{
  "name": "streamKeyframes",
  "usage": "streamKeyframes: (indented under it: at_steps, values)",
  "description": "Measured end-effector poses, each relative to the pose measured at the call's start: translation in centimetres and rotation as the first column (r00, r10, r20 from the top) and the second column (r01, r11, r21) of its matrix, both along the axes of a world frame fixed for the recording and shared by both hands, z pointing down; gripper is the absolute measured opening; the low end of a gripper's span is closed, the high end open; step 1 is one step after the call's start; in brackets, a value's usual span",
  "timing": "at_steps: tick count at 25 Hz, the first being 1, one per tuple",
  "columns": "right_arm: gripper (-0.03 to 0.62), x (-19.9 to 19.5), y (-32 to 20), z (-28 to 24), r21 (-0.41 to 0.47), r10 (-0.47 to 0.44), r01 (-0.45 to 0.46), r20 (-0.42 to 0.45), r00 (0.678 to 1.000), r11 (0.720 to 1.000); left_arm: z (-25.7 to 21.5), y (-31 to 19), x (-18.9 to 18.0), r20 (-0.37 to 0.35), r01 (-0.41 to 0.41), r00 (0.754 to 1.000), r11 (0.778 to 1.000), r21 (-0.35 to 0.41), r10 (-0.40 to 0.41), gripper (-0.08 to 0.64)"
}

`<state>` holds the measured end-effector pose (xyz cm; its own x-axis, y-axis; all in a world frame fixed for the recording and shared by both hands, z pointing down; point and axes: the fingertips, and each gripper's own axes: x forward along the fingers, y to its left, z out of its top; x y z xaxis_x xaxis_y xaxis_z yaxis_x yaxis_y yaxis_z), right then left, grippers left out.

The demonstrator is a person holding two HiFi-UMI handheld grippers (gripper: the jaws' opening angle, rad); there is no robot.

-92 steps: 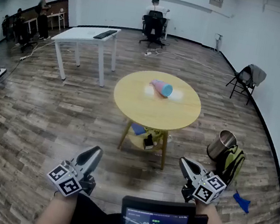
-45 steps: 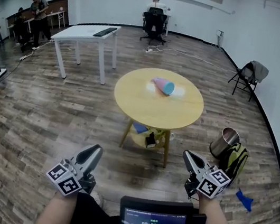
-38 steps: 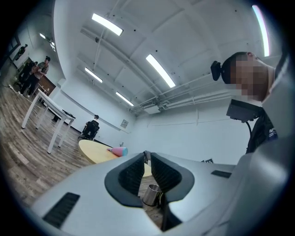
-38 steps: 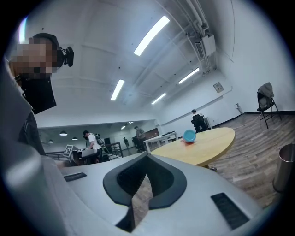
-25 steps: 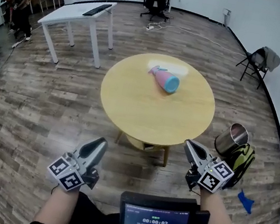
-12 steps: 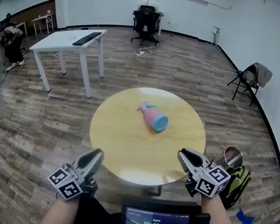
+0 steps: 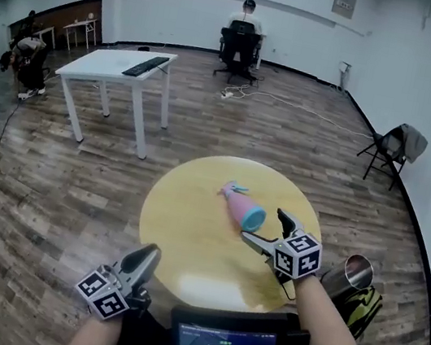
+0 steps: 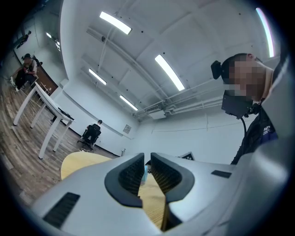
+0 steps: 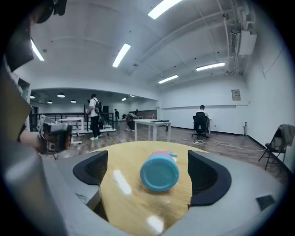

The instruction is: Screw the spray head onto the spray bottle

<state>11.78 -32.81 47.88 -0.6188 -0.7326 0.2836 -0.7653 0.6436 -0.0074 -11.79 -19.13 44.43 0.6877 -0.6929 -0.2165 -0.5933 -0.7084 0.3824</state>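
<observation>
Well short of the spray bottle (image 7: 242,208), the left gripper (image 7: 144,256) hangs clenched and empty; the bottle lies on its side on the round counter (image 7: 176,231), blue base toward the person, and the small piece at its far end may be the spray head (image 7: 233,187), though it is too small to tell. Just right of the bottle's base, the right gripper (image 7: 265,226) has just been opening, released, nothing between its jaws yet; closing off-centre on the round body could roll it away.

Grey fingers (image 7: 140,261), black-and-white marker cubes (image 7: 297,255)
</observation>
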Motion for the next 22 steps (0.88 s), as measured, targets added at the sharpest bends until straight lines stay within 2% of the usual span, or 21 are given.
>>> streamKeyframes:
  at_steps: [3, 9, 12, 14, 17, 22]
  values:
    - [0.575, -0.5, -3.6, 2.9, -0.031, 0.032, -0.034, -0.075, 0.997, 0.999, 0.2, 0.0, -0.5, 0.007, 0.018, 1.0, 1.0, -0.012, -0.018, 0.069]
    - [0.577, -1.9, -7.0, 7.4, -0.087, 0.071, -0.084, -0.143, 0.987, 0.993, 1.6, 0.9, -2.9, 0.026, 0.058, 0.998, 0.998, -0.039, -0.057, 0.069]
    - [0.482, -1.8, -8.7, 8.2, -0.104, 0.111, -0.126, -0.142, 0.984, 0.987, 2.6, 0.1, -3.8, 0.026, 0.068, 0.997, 0.996, -0.057, -0.066, 0.069]
    - [0.476, -2.3, -8.9, 8.4, -0.111, 0.068, -0.086, -0.152, 0.986, 0.99, 3.0, -0.8, -3.9, 0.025, 0.063, 0.998, 0.995, -0.074, -0.061, 0.069]
    - [0.476, -3.5, -7.3, 6.3, -0.059, -0.06, 0.052, -0.151, 0.987, 0.997, 1.8, -2.7, -3.2, -0.019, 0.04, 0.999, 0.997, -0.065, -0.042, 0.069]
    - [0.476, -4.4, -1.1, -0.2, 0.097, -0.233, 0.24, -0.077, 0.969, 0.966, -1.6, -4.8, -1.9, -0.067, -0.036, 0.997, 0.999, -0.017, 0.035, 0.069]
